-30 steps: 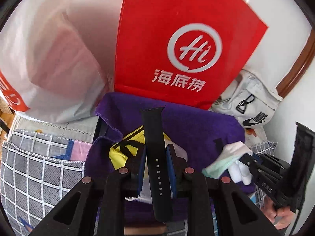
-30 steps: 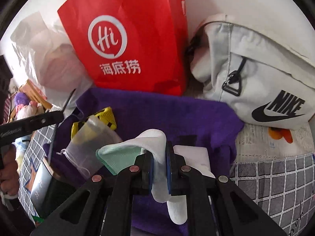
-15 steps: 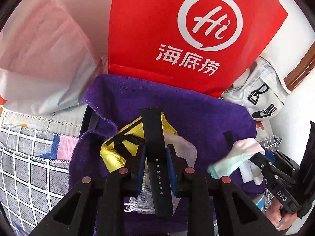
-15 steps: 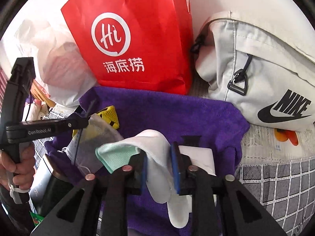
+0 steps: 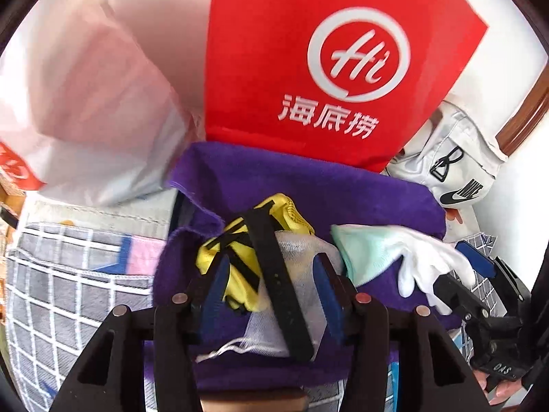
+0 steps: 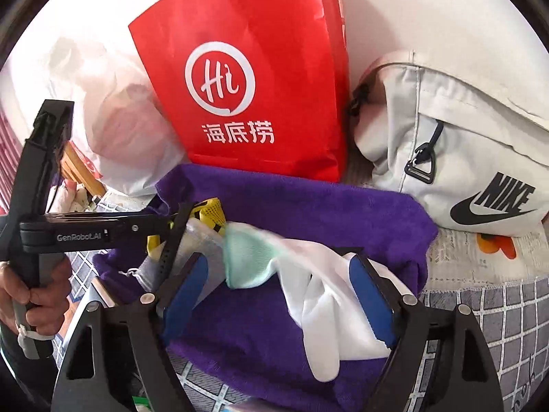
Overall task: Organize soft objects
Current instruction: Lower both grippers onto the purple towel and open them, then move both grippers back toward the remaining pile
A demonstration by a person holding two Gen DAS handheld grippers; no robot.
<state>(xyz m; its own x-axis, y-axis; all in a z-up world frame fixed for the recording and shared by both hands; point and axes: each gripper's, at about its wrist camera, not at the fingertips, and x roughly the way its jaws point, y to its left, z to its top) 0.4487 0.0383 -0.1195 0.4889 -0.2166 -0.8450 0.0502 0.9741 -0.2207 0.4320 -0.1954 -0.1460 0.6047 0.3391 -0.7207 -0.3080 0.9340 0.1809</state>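
Note:
A purple towel (image 5: 308, 185) lies spread over a box-like heap. On it rest a yellow item with black stripes (image 5: 291, 209) and a white mesh pouch (image 5: 302, 250). A black watch strap (image 5: 264, 240) lies across both, between the pads of my left gripper (image 5: 271, 288). Those jaws are opening and the pads stand clear of the strap. A white glove with a mint cuff (image 6: 322, 302) lies on the towel (image 6: 308, 206) between the wide pads of my right gripper (image 6: 279, 292), whose jaws are also opening without touching it.
A red paper bag (image 6: 247, 79) stands behind the towel, with a white plastic bag (image 5: 85, 103) to its left. A white Nike bag (image 6: 463, 144) sits to its right. A grey checked cloth (image 5: 68, 292) covers the surface. A hand (image 6: 34, 298) holds the left gripper's handle.
Both grippers went from shut to open. The left let go of the black strap. The right let go of the white glove, which now lies flatter on the towel.

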